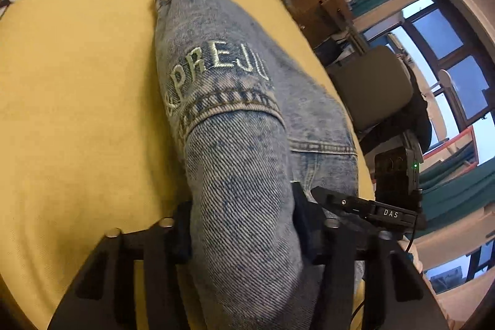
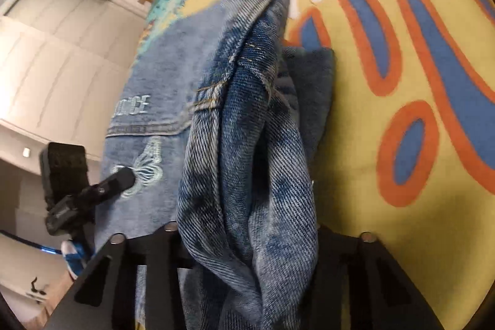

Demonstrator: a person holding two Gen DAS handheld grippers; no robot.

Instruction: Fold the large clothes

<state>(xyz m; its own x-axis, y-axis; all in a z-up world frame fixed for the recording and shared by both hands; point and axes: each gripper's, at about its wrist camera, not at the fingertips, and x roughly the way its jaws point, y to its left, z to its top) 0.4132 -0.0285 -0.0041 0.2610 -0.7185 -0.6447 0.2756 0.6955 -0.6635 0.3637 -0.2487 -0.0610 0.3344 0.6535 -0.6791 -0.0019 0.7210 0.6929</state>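
Denim jacket [image 1: 235, 113] clamped in both the left gripper [image 1: 241, 225] and right gripper [image 2: 247, 225], mid-fold, draped over the yellow bedcover [image 1: 77, 113] toward twelve o'clock. Next, probably: carry both held edges across together, lay flat, then let go.

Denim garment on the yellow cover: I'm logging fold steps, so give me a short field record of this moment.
garment: denim garment, light blue, embroidered lettering and a butterfly
surface: yellow printed cover
left gripper: shut on a bunch of denim
right gripper: shut on a thicker, seamed bunch
lay: part held, the rest on the cover
fold state: cannot tell
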